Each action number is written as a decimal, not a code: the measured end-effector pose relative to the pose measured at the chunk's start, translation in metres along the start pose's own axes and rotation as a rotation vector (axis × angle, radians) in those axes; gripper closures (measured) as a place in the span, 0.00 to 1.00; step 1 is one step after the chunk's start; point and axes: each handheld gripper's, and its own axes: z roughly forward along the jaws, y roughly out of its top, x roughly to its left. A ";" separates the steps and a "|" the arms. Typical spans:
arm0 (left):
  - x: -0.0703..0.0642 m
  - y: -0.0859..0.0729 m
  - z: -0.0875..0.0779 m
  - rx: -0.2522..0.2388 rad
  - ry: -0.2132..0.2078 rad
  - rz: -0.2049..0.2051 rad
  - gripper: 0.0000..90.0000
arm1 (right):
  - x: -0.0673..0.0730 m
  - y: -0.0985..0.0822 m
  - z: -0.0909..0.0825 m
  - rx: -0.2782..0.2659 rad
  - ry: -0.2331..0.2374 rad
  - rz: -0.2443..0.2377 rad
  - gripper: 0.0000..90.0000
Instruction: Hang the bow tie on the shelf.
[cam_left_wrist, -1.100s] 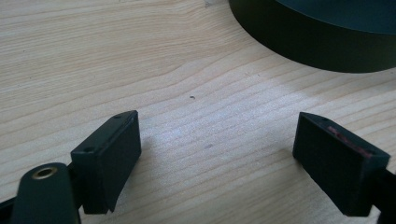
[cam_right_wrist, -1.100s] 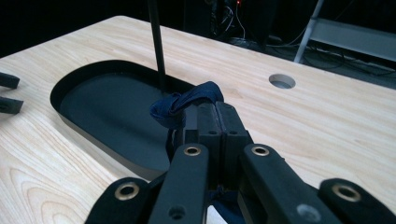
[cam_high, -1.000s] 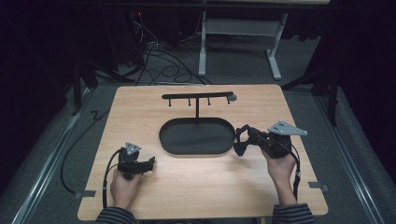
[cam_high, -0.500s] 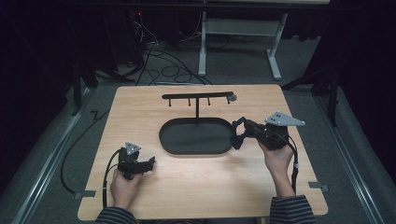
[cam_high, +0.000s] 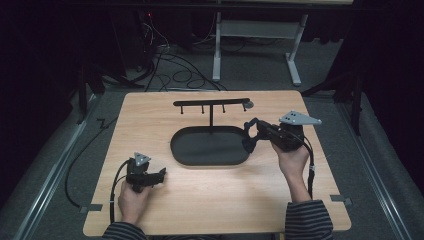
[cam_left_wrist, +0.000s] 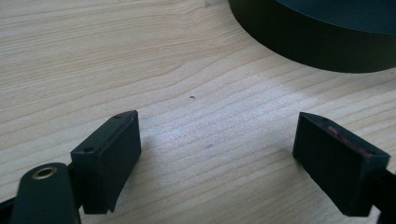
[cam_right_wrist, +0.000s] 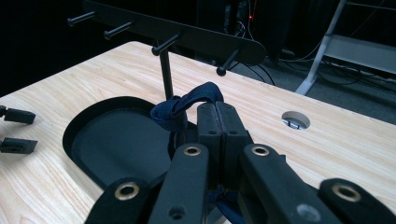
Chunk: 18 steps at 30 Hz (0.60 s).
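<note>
A black oval tray (cam_high: 190, 150) lies mid-table, with a post rising from its far edge to a peg bar (cam_high: 210, 102). My right gripper (cam_high: 249, 134) hovers at the tray's right end, shut on a dark blue fabric band (cam_right_wrist: 187, 105). The band loops out to the left of the closed jaws (cam_right_wrist: 216, 109), just short of the bar's pegs (cam_right_wrist: 163, 44). My left gripper (cam_high: 161, 173) rests low near the table's front left, open, with bare wood between its pads (cam_left_wrist: 112, 149). The tray's wall (cam_left_wrist: 317, 42) lies just ahead of it.
A round cable hole (cam_right_wrist: 295, 120) sits in the tabletop right of the peg bar. The left gripper's jaw tips (cam_right_wrist: 16, 130) show at the far left of the right gripper view. Behind the table are cables (cam_high: 170, 65) and a white metal frame (cam_high: 260, 30) on the floor.
My right gripper has carried the blue band away from the person and a little left, toward the peg bar. The left gripper has stayed put.
</note>
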 end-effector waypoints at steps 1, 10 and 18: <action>0.000 0.000 0.000 0.000 0.001 0.001 0.17 | 0.000 0.001 0.001 -0.002 -0.001 0.001 1.00; 0.000 0.000 0.000 0.000 0.000 0.000 0.17 | -0.002 0.008 0.011 -0.009 -0.002 0.008 1.00; 0.000 0.000 0.000 0.000 0.000 0.001 0.17 | -0.005 0.018 0.027 -0.016 0.000 0.019 1.00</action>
